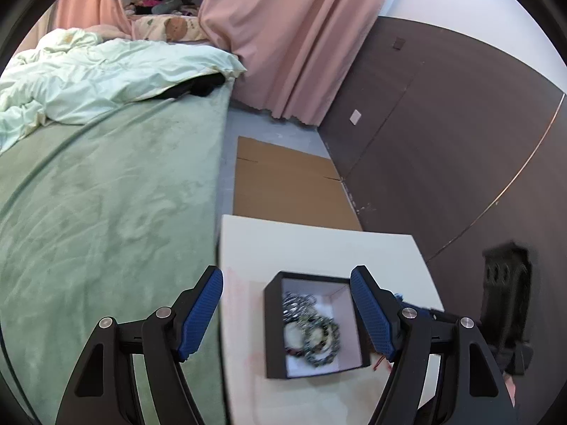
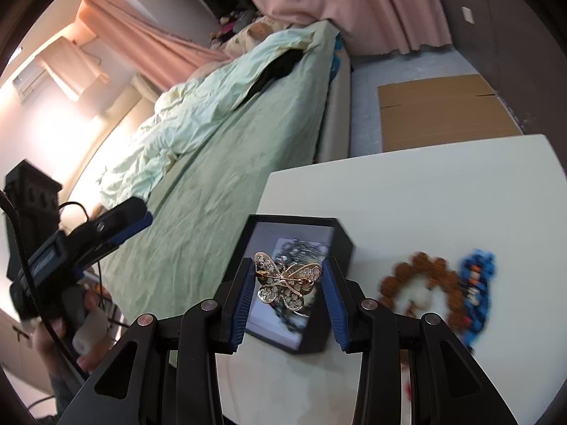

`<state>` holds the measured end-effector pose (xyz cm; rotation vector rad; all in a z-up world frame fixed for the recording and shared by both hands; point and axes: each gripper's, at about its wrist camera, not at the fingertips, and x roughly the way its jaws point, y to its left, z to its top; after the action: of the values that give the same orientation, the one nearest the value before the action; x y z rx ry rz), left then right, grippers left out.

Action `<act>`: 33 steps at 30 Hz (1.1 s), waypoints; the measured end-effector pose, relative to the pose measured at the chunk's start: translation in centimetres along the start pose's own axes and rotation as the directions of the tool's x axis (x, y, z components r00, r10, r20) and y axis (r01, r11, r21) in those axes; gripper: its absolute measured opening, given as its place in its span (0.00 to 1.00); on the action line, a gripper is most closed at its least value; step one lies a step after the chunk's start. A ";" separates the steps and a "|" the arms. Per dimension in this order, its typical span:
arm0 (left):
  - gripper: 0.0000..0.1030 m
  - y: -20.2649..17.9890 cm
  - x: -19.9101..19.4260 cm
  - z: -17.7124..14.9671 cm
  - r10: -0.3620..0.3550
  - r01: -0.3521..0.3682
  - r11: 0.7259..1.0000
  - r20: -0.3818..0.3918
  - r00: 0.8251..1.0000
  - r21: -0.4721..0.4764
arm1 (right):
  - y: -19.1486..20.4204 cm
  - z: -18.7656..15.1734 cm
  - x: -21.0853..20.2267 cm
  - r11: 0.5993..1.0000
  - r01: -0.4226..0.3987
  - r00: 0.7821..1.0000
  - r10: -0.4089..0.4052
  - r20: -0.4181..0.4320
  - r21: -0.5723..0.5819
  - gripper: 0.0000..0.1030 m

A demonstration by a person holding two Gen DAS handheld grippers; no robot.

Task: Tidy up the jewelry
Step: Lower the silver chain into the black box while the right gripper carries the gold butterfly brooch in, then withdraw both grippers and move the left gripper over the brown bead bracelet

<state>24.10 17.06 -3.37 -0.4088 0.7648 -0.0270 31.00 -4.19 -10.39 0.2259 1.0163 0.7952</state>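
Your right tool (image 2: pixel 287 279) has closed its blue pads on a gold butterfly brooch (image 2: pixel 287 281), pinched at the wing tips and held above the open black box (image 2: pixel 340 244) on the white surface (image 2: pixel 425 191). A brown bead bracelet (image 2: pixel 421 283) and a blue one (image 2: pixel 476 290) lie right of the box. Your left tool (image 1: pixel 287 315) is spread wide and empty, its pads either side of the box (image 1: pixel 273 336), where bracelets (image 1: pixel 315 333) lie.
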 end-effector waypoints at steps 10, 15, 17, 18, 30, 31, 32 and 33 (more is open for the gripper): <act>0.79 2.9 -2.6 -1.2 0.039 -0.037 0.999 0.041 0.998 -0.030 | 1.9 1.3 3.2 0.999 -0.036 0.999 0.036 -0.022 -0.018 0.41; 0.96 3.1 -3.7 -1.5 0.030 -0.026 0.998 0.079 0.996 -0.057 | 1.9 1.0 2.5 0.999 -0.033 0.999 0.033 -0.002 -0.032 0.89; 0.97 2.9 -3.6 -1.5 0.023 -0.019 0.998 0.071 0.997 -0.053 | 1.2 0.8 1.7 0.999 -0.032 0.999 0.032 0.004 0.000 0.89; 0.97 2.7 -3.6 -1.5 0.019 -0.015 0.999 0.064 0.998 -0.051 | 0.7 0.6 0.9 1.000 -0.019 1.000 0.018 0.023 0.016 0.89; 0.98 -2.1 -3.9 -2.7 -0.027 0.023 0.998 0.086 0.996 0.050 | -1.7 -2.7 -7.4 0.994 0.084 0.957 -0.100 0.274 0.071 0.89; 0.98 -2.5 -3.9 -2.8 -0.026 0.021 0.998 0.085 0.996 0.060 | -2.0 -3.1 -7.9 0.994 0.075 0.953 -0.097 0.287 0.085 0.89; 0.98 -2.9 -3.9 -2.9 -0.031 0.025 0.997 0.084 0.996 0.071 | -2.4 -3.3 -8.4 0.992 0.072 0.951 -0.098 0.294 0.100 0.89; 0.98 -3.3 -3.9 -3.0 -0.042 0.036 0.997 0.084 0.996 0.075 | -2.6 -3.3 -8.7 0.991 0.073 0.949 -0.102 0.297 0.109 0.89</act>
<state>19.65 13.65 -1.44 -0.3525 0.6696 -0.0740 27.06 -12.57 -7.66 0.3717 0.7697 0.6088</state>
